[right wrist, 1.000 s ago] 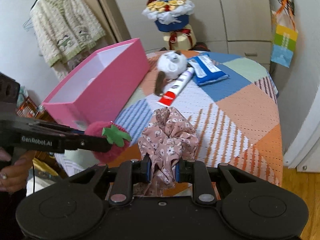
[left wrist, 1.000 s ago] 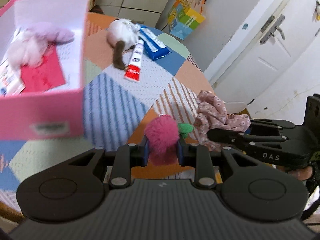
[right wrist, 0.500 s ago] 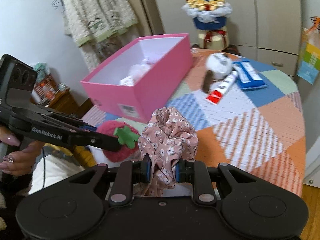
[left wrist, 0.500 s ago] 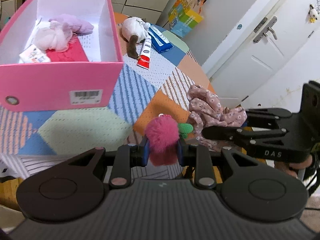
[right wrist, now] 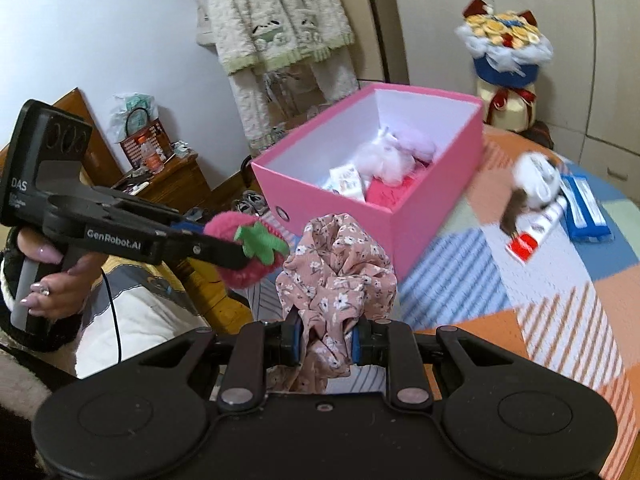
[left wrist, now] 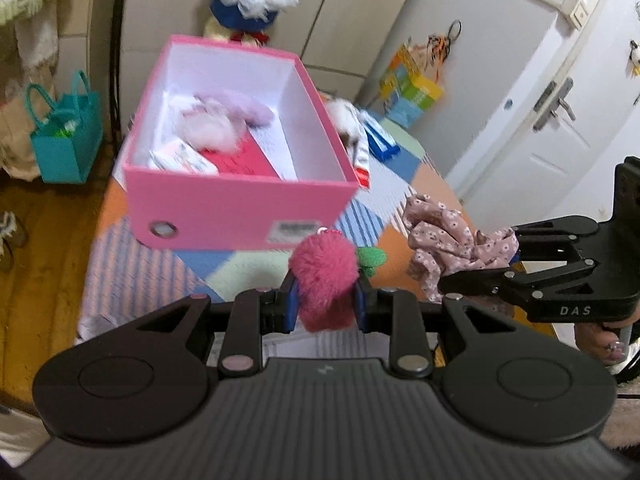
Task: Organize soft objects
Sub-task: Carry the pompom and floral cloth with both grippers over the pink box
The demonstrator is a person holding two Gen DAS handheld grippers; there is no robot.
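Two soft things are in the air at once, short of the pink box (left wrist: pixel 240 208) on the patchwork table (right wrist: pixel 560 296). The left gripper (left wrist: pixel 325 304) has its jaws nearly closed, pinching the fuzzy pink strawberry (left wrist: pixel 326 280). The right gripper (right wrist: pixel 323 340) is likewise clamped on the floral scrunchie (right wrist: pixel 340 264), whose folds bulge up above the pads. Both loads hang side by side at the box's near end wall, below the level of its rim (the open top faces up, with pale fluffy items (right wrist: pixel 390 156) already inside).

From here the main risk, in my judgement, is the near wall: neither item looks high enough to clear it, so a push forward could catch the rim and shove the light box. The grippers also sit close together, so they could knock into each other over the opening. A loose fold of scrunchie could snag the rim on release.
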